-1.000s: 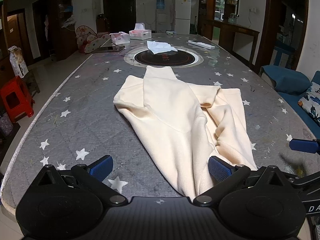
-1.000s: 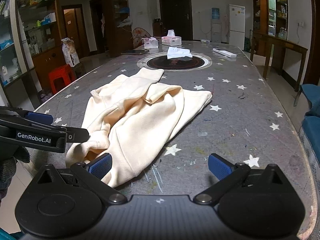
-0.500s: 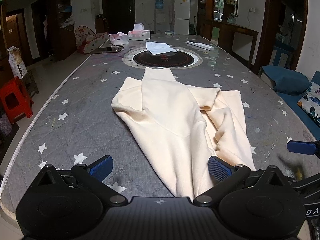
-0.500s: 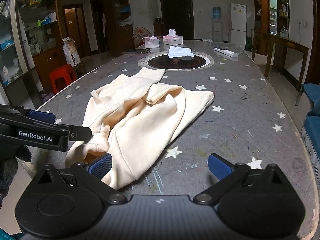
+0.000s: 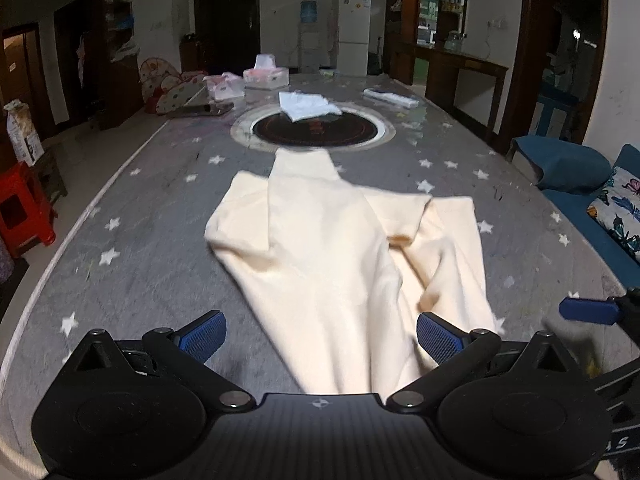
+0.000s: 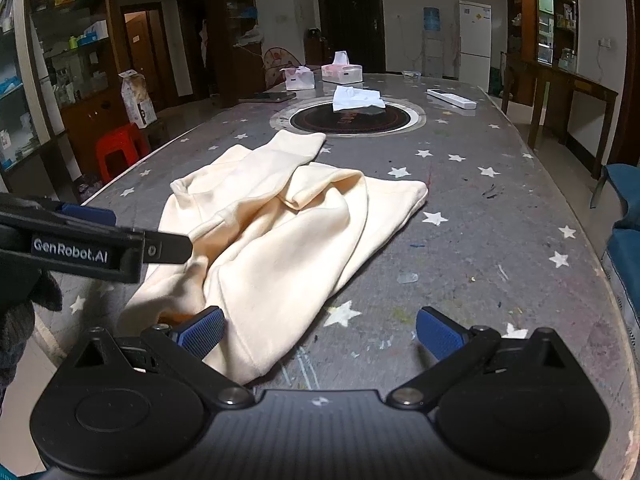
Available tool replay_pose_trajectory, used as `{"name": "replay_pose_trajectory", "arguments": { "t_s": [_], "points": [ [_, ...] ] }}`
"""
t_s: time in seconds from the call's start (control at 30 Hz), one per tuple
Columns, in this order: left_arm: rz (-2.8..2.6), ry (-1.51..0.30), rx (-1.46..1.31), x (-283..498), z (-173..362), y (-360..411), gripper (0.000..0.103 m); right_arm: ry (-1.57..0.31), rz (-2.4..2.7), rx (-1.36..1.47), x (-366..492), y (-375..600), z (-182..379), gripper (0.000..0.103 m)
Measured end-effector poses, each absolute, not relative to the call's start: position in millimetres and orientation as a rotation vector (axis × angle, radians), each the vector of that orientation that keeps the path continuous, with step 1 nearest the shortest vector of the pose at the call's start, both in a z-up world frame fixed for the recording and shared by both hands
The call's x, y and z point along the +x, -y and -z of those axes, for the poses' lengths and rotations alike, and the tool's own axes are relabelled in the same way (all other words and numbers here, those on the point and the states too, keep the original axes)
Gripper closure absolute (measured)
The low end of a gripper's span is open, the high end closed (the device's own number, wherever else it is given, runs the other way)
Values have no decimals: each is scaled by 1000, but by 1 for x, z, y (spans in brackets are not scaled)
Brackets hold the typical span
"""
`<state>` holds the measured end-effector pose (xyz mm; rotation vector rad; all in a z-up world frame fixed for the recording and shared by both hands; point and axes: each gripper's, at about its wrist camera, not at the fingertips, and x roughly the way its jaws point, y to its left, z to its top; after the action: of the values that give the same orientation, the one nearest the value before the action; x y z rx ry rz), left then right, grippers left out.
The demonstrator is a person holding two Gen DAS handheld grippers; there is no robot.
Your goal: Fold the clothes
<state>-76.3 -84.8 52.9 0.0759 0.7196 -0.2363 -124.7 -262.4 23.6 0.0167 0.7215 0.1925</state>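
Cream garment (image 5: 340, 256) is laid crumpled on the grey star-print surface (image 5: 152, 240), in the centre of the left wrist frame; a narrow end is pointed toward the round black inset plate (image 5: 316, 132) at upper centre. Layers are partly folded over each other, and one cuffed piece is turned back at centre right. The near end is drawn down to the bottom edge, between the fingers of the left claw (image 5: 318, 338).

Left claw: jaws spread wide, blue pads (image 5: 202, 336) well apart. Cloth is seen in the gap and against the right-hand pad; whether anything is pinched cannot be told. This frame is motion-blurred.

Right wrist view: same garment (image 6: 280, 236) is seen in the left-centre of the frame, its near hem at lower left. Right claw (image 6: 318, 336) is held wide too. Its left pad (image 6: 200, 330) is touching or overlapping the hem edge; its right pad is over bare surface (image 6: 500, 220). Nothing is clamped.

Left claw body (image 6: 80, 240), labelled "GenRobot.AI", is seen at mid-left of the right wrist frame, just beside the garment's left edge. A blue finger of the right claw (image 5: 588, 310) is seen at the right edge of the left wrist frame.

Further back on the surface: white cloth (image 6: 358, 98) on the inset plate, two tissue boxes (image 6: 342, 72) behind it, white remote (image 6: 452, 98) at upper right. Red stool (image 6: 120, 148) is on the floor at left.
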Motion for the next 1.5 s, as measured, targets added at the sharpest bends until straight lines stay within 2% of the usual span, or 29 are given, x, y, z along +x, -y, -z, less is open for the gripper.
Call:
{"name": "replay_pose_trajectory", "arguments": {
  "t_s": [0.13,0.43,0.63,0.8,0.83,0.9,0.93,1.0,1.07,1.17,1.5],
  "points": [
    [258,-695,80,-65,-57,91,2,-720,-187,18,-118,264,-24,1],
    [330,-699,112,-31,-51,109,31,-738,-178,35,-103,269,-22,9],
    [367,-751,121,-9,-37,118,56,-738,-181,32,-94,270,-23,14],
    [373,-767,116,-2,-33,118,63,-739,-184,23,-85,271,-24,15],
    [377,-768,113,-2,-33,117,70,-739,-186,24,-83,271,-24,17],
    [385,-770,106,-1,-33,116,74,-739,-190,25,-78,271,-24,18],
    [388,-769,104,-1,-33,116,82,-739,-193,25,-76,271,-24,20],
    [397,-765,99,-1,-33,115,85,-740,-197,27,-71,271,-25,22],
    [399,-758,97,-2,-34,114,94,-739,-195,31,-66,271,-24,26],
    [395,-735,72,-5,-39,105,98,-742,-197,39,-58,272,-24,28],
    [280,-676,-21,-26,-54,54,100,-749,-221,12,-32,267,-18,36]
  ]
}}
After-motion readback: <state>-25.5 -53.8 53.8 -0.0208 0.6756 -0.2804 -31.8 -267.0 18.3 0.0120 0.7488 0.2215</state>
